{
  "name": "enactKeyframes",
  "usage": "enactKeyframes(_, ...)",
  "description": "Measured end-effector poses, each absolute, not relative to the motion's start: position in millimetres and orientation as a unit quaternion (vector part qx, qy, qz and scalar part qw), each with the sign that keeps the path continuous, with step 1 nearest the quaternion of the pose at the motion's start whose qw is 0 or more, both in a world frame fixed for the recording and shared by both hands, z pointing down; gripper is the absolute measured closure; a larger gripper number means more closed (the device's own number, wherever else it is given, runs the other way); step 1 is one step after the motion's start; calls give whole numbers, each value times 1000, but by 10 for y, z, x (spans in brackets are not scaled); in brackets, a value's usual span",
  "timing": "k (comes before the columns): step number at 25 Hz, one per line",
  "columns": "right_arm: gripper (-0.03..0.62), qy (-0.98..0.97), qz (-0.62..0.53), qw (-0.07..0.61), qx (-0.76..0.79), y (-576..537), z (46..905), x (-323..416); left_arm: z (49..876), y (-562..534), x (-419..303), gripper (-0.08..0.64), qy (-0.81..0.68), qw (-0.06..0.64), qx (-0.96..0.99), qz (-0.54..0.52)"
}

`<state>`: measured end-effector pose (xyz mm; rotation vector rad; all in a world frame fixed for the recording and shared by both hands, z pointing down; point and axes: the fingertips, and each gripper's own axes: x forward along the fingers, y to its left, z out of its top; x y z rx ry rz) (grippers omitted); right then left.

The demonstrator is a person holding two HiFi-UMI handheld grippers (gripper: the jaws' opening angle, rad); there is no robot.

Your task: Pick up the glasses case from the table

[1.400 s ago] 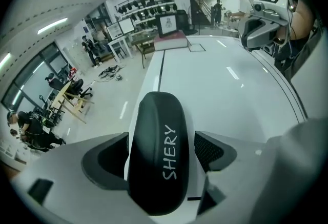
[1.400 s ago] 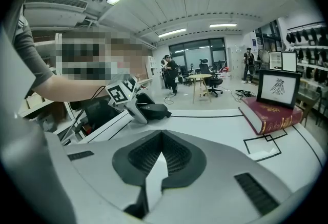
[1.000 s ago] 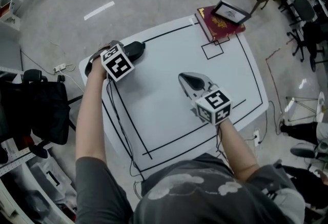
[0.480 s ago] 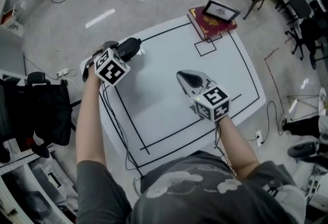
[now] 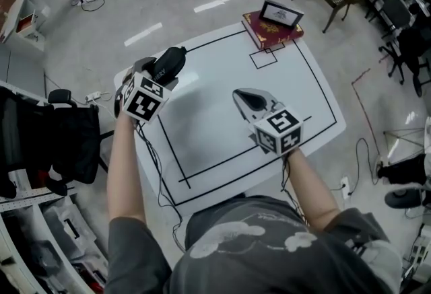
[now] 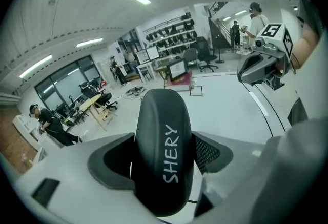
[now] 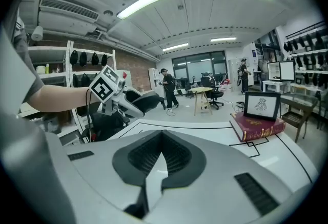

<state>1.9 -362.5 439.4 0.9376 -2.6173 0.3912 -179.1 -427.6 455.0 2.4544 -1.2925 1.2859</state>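
White table (image 5: 215, 118) w/ black outline, red book (image 5: 266, 29) at far corner. L gripper (image 5: 160, 72) jaws clamped on black glasses case (image 6: 164, 151), held above table's left edge. R gripper (image 5: 250, 101) jaws together, empty.

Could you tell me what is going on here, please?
A person holds a tool in each hand. The left tool is clamped on the black glasses case, held up off the white table. The right tool is shut and empty over the table's middle. A red book and framed picture sit at the far corner.
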Motion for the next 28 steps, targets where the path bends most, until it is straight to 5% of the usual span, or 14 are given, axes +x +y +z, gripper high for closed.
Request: enactKeyframes(28,594,-938,92,117,314,-1855,4000,925,3772,-1710,-833,222,-541,61,800,251)
